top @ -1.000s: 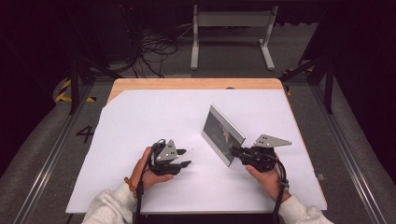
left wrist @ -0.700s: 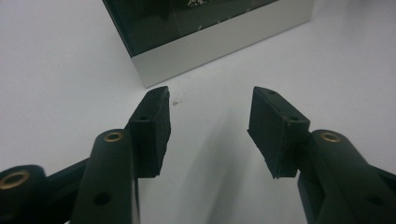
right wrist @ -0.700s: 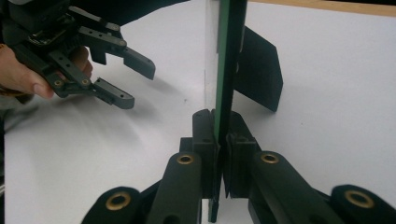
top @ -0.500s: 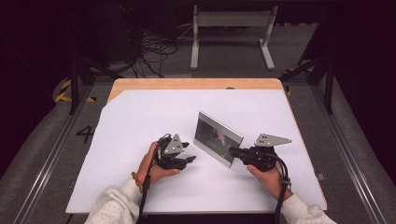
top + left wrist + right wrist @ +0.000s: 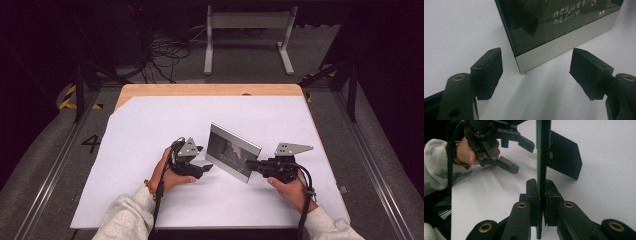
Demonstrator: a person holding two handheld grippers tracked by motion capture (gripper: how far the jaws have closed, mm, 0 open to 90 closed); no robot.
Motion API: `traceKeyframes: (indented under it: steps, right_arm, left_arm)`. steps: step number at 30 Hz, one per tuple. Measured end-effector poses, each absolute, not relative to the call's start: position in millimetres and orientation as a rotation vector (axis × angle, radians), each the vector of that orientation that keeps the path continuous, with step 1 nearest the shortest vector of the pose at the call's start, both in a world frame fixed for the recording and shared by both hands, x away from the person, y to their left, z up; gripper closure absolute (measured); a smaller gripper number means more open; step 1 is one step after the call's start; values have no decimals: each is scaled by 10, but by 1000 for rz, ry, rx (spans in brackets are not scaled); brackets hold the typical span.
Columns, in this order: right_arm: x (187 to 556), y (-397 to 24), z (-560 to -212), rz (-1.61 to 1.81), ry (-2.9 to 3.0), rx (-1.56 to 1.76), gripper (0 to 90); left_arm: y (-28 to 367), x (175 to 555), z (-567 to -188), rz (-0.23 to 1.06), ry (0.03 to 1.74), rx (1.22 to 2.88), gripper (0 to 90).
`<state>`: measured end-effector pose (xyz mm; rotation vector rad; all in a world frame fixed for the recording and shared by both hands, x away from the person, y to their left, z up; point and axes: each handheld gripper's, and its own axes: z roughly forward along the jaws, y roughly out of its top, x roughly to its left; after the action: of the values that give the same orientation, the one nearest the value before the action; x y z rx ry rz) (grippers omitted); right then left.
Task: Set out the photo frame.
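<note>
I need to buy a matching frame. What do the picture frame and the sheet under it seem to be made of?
Picture frame: a glossy dark pane, probably glass or acrylic, since it mirrors the gripper, above a brushed silver strip, perhaps metal. White sheet: matte, looks like paper or thin board.

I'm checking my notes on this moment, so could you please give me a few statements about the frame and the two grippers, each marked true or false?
1. The right gripper is clamped on the edge of the picture frame. True.
2. The frame lies flat on the white sheet. False: it stands upright on its lower edge.
3. The left gripper grips the frame's corner. False: its jaws have just been opening and stand apart, short of the corner, nothing between them.
4. A black stand juts from the frame's back. True.
5. The frame's dark front carries light handwriting. True.
</note>
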<state>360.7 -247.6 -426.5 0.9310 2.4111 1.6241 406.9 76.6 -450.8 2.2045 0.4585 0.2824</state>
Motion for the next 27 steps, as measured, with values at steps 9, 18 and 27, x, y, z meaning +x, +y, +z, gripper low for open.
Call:
traceKeyframes:
  steps: [9,18,27]
  right_arm:
    - [3610,-2482,-4262,1627,2447,870,846]
    - [3600,-2470,-4268,1640,2482,804,847]
    - [3600,-2460,-4259,1609,2466,793,855]
  left_arm:
    - [699,4184,-4507,237,487,2167,215]
    - [635,4183,-4506,213,425,2168,224]
    - [673,4132,-4460,194,387,2171,427]
